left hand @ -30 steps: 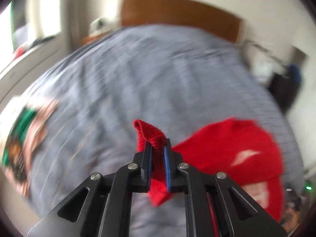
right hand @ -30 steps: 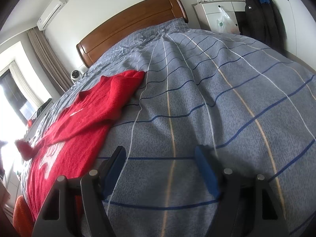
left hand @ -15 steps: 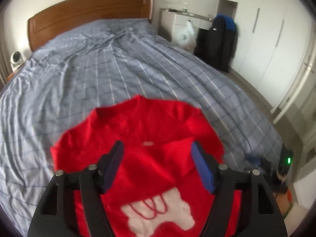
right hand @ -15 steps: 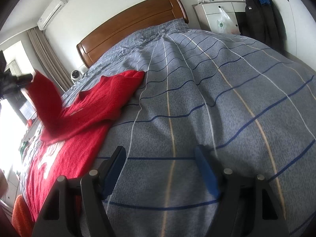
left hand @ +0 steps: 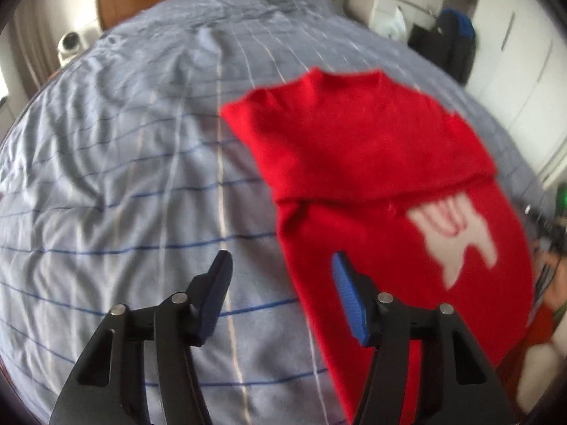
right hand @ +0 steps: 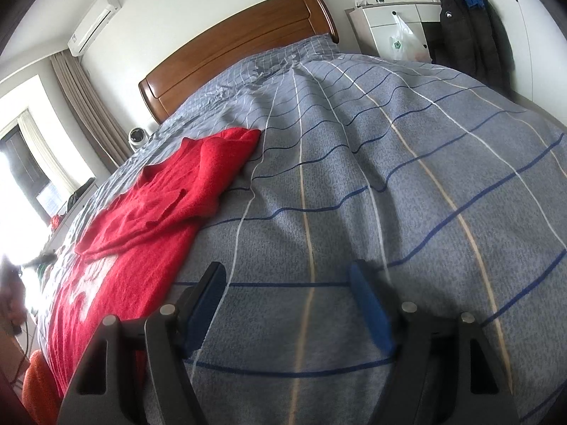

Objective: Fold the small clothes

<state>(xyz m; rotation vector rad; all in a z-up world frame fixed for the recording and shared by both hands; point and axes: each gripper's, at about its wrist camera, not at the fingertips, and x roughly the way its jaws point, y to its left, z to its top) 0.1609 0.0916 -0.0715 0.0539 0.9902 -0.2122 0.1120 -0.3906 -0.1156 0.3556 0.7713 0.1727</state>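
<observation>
A red sweater [left hand: 372,184] is laid flat on the blue-grey checked bedcover [left hand: 124,184], collar toward the wooden headboard [right hand: 241,46]; both sleeves are seen folded across the chest, forming a band above the white motif [left hand: 457,233]; the lower body of the garment is spread toward the near edge of the bed.

The left gripper [left hand: 281,292] is held over the bedcover at the sweater's side edge; its jaws have just been closing somewhat but are seen parted, with nothing pinched between them; bare cover and the garment's edge are visible through the gap; the blue pad of one finger is seen in front of red fabric, though contact cannot be told; this view is motion-blurred.

The right gripper [right hand: 288,301] is held low over bare bedcover, well apart from the sweater, which is seen off to the left in its view; its jaws are spread wide and nothing is held.

Noted in the background: a dark jacket [right hand: 460,32] hung beside a white cabinet [right hand: 393,21]; a wall air conditioner [right hand: 94,23]; curtains [right hand: 88,106] by the window.
</observation>
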